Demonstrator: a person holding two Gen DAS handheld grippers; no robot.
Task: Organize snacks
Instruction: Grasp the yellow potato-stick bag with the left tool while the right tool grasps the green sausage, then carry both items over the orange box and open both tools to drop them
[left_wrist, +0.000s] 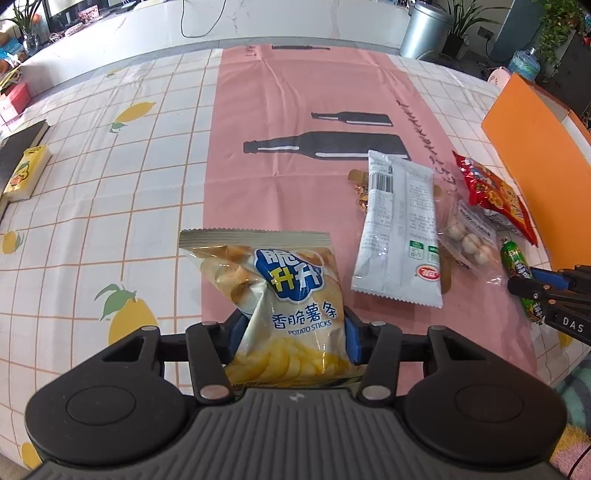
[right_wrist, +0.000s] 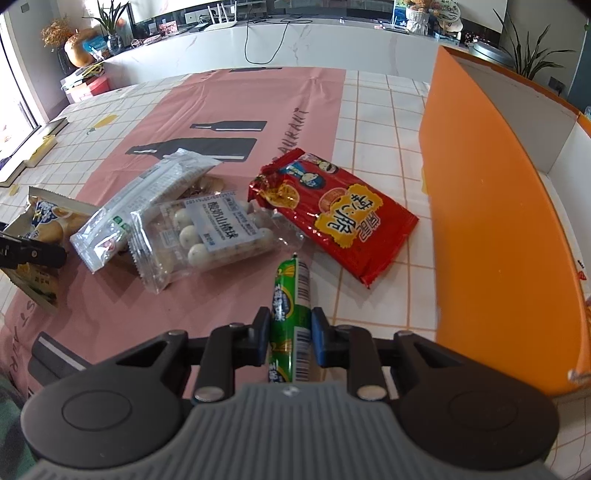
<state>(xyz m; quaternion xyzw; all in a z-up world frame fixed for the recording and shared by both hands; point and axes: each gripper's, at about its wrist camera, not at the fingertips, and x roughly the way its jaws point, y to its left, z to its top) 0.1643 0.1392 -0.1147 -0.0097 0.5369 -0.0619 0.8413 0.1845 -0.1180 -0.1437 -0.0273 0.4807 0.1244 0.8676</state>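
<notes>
Both pick-ups look made: the left gripper (left_wrist: 291, 338) is clenched on the potato stick bag (left_wrist: 280, 295) and the right gripper (right_wrist: 289, 341) on the green sausage stick (right_wrist: 291, 317), low over the worktop (left_wrist: 110, 206), so next probably comes lifting both into the orange box (right_wrist: 491, 221)

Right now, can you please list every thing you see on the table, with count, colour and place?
chips bag: one, beige and yellow, on the pink cloth, between the left pads
white packet: one, white, back side up, on the pink cloth
clear pack of white balls: one, clear, partly under the white packet
red packet: one, red and yellow, beside the orange box
green sausage stick: one, green, between the right pads
orange box: one, orange, open, at the right edge
yellow box: one, yellow, far left
pink cloth: one, pink with black bottles, table centre
left hand-held gripper: shut on the chips bag
right hand-held gripper: shut on the green sausage stick
</notes>
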